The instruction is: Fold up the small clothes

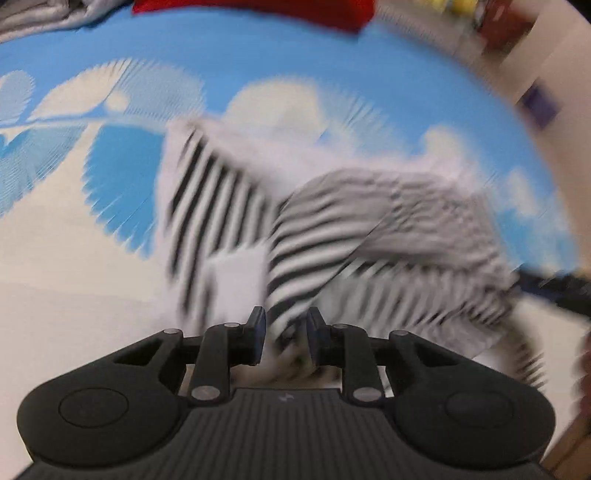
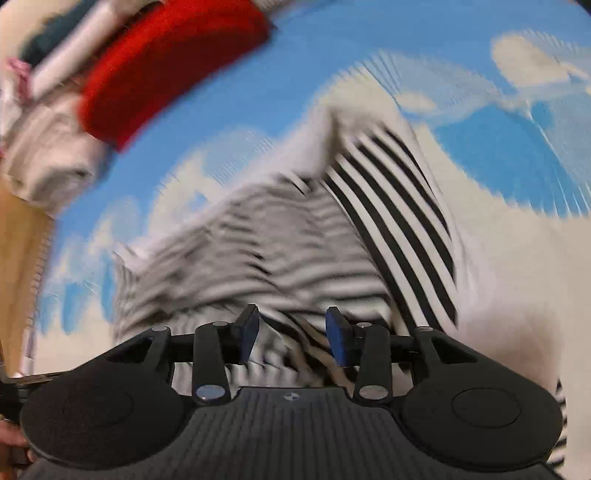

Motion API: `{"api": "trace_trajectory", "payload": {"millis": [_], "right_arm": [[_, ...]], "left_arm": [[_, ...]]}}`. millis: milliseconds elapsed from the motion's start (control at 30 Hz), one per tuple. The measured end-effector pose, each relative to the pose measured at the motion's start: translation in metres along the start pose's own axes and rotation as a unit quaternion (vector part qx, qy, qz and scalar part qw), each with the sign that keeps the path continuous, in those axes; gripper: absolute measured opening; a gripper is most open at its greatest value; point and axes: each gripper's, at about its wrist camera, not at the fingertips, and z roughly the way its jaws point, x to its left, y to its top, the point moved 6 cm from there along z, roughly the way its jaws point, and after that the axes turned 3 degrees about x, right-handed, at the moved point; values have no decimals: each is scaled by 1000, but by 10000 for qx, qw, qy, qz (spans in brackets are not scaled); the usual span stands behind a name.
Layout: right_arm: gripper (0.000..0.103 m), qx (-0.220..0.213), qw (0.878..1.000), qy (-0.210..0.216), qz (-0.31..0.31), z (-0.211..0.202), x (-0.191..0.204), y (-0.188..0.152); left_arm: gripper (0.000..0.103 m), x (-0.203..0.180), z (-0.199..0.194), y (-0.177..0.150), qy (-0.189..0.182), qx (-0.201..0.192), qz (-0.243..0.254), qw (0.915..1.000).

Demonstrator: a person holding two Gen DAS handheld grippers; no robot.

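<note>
Left wrist view: my left tongs (image 1: 285, 334) and right tongs (image 2: 291, 334) gape over the rumpled striped garment (image 1: 332, 236) mid-frame; I judge folding barely begun.

Home setting, likely a bedroom: blue-and-white patterned bedsheet (image 1: 258, 62) covers a bed, loose laundry heaped at its edge – red garment (image 2: 166, 70), grey cloth (image 1: 48, 16), white clothes pile (image 2: 48, 147). Blurred wooden furniture (image 2: 22, 273) beside.
</note>
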Motion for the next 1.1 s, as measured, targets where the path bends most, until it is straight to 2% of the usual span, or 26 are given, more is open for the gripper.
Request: {"api": "trace_trajectory", "payload": {"millis": [33, 100, 167, 200, 233, 267, 300, 333, 433, 500, 533, 567, 600, 633, 667, 700, 733, 800, 833, 867, 967, 1100], "right_arm": [[42, -113, 9999, 15, -29, -4, 1, 3], [42, -225, 9997, -32, 17, -6, -2, 7], [42, -131, 9997, -143, 138, -2, -10, 4], [42, -19, 9994, -290, 178, 2, -17, -1], [42, 137, 9984, -506, 212, 13, -22, -5], [42, 343, 9960, -777, 268, 22, -31, -10], [41, 476, 9941, -916, 339, 32, -34, -15], [40, 482, 9941, -875, 426, 34, -37, -16], [42, 206, 9969, -647, 405, 22, -28, -10], [43, -57, 9983, -527, 224, 11, -19, -6], [44, -108, 9985, -496, 187, 9, -17, -6], [45, -94, 9987, -473, 178, 10, -18, -8], [45, -35, 9986, -504, 178, 12, -20, -11], [45, 76, 9979, -619, 180, 16, -25, -15], [45, 264, 9960, -828, 186, 22, -33, -21], [45, 417, 9935, -1029, 232, 27, -40, -27], [46, 449, 9927, -1063, 345, 28, -49, -30], [45, 196, 9936, -903, 656, 6, -54, -30], [45, -90, 9941, -850, 660, -11, -52, -27], [45, -435, 9943, -808, 543, -34, -48, -24], [45, -1109, 9902, -779, 350, -94, -43, -26], [45, -1713, 9828, -661, 199, -168, -49, -54]], "left_arm": [[25, -5, -6, 3, -184, -190, 12, 9996], [25, -12, -9, 7, -289, -379, 121, 9988], [25, -14, 3, 7, -184, -269, 183, 9993], [26, -5, 16, 2, 191, 45, 176, 9997], [33, 9, 28, -7, 750, 399, 135, 9963], [36, 19, 35, -12, 1022, 555, 78, 9932], [35, 22, 34, -13, 994, 555, -1, 9935], [33, 19, 27, -9, 907, 422, -47, 9950], [33, -4, -3, 5, 599, -302, 235, 9975], [34, -14, -10, 6, 360, -453, 279, 9979], [34, -16, -9, 3, 298, -404, 277, 9984], [34, -14, -2, -1, 403, -266, 297, 9984], [35, -6, 10, -9, 724, 13, 315, 9969], [41, 5, 23, -19, 1116, 360, 303, 9926], [42, 13, 30, -27, 1257, 594, 215, 9900], [42, 16, 28, -32, 1165, 634, 67, 9911], [42, 14, 18, -32, 1018, 493, -66, 9936], [46, 4, -13, -30, 768, -2, -13, 9970], [49, 2, -24, -31, 756, -158, 50, 9970], [49, 1, -37, -34, 779, -286, 98, 9965], [49, 6, -74, -45, 714, -498, -29, 9962], [49, 9, -135, -88, 472, -937, -166, 9943]]}}
